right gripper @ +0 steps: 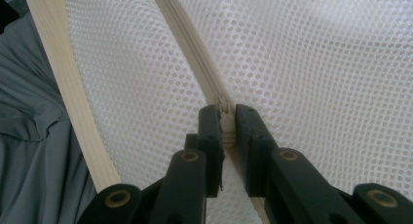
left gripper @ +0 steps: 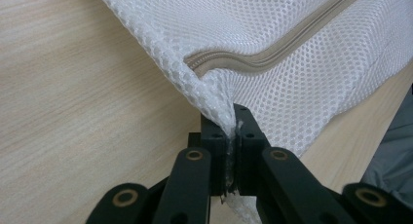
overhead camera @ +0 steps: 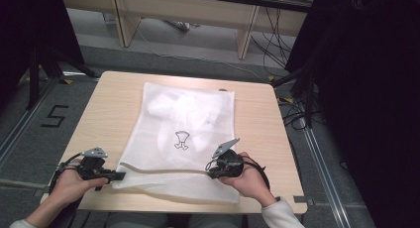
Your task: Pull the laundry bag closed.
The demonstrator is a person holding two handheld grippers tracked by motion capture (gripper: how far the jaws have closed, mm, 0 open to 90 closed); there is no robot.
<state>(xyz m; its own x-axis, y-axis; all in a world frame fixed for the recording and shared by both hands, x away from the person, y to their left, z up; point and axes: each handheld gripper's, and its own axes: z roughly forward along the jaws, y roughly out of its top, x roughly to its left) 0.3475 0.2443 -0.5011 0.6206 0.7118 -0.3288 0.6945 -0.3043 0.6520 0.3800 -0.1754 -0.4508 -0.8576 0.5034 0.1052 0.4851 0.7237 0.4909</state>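
White honeycomb-mesh bag [overhead camera: 185, 134] with ribbed beige zipper [left gripper: 272, 51] on pale woodgrain table [overhead camera: 257, 129].

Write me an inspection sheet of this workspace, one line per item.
Surface: light wooden table, bare around the bag.
Job's things: white mesh laundry bag lying flat, zipper running along its near part, white contents inside.
Clutter: nothing seen.
Grippers: left gripper shut on the bag's corner at the zipper's end; right gripper shut on the zipper.
Cables: one trails from each gripper; more cables on the floor beyond the table.
Surroundings: grey floor marked 5, wooden furniture legs, black stands.
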